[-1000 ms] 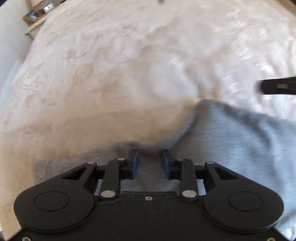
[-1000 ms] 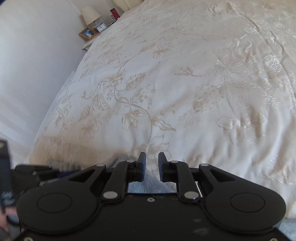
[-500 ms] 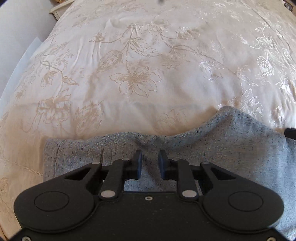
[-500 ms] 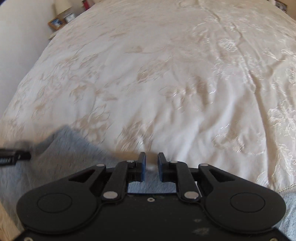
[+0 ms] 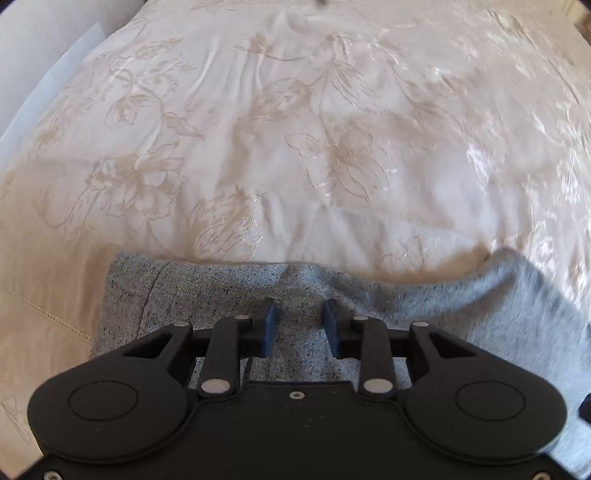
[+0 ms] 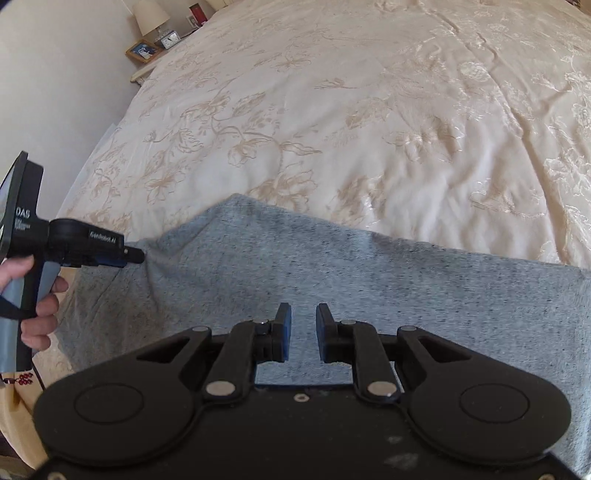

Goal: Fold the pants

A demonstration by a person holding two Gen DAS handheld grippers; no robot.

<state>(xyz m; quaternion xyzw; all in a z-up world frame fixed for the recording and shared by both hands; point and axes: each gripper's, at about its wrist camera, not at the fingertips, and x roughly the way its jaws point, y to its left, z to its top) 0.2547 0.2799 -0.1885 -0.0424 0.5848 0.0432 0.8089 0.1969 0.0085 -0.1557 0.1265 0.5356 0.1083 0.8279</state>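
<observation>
Grey pants lie flat across the lower frame on the cream bed, left tool and right tool both released, parted just above the cloth, probably so the laid fold settles.

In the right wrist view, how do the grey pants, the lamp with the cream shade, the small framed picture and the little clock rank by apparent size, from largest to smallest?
1. Grey pants, by far the largest, though nearest the camera.
2. Lamp with the cream shade.
3. Small framed picture.
4. Little clock.
The last three stand far off, together.
</observation>
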